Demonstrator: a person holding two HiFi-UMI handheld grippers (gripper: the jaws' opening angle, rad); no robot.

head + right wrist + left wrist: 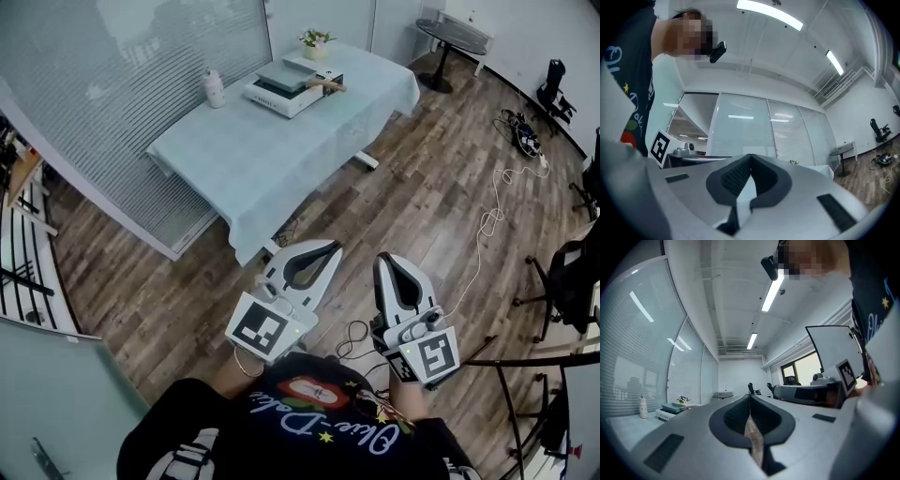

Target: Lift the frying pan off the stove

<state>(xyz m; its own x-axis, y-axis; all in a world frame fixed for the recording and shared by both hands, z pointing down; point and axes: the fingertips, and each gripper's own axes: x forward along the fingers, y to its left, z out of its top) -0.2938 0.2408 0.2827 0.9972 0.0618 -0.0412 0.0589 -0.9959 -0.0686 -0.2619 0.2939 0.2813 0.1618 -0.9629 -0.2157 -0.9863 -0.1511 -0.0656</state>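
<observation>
A grey frying pan (285, 75) with a wooden handle sits on a white stove (279, 97) at the far end of a table (262, 155) covered in light blue cloth. Both grippers are held close to the person's body, over the wooden floor and well short of the table. The left gripper (330, 247) is shut with nothing between its jaws. The right gripper (383, 260) is shut and empty too. In the left gripper view the stove and pan (670, 408) appear small at the far left, beyond the left gripper (750, 397). The right gripper (750, 156) faces a glass wall.
A white bottle (215, 89) and a small potted plant (314, 40) also stand on the table. A round dark table (455, 36) is at the back right. Cables (487, 220) trail over the floor, and a dark chair (570, 274) stands at the right.
</observation>
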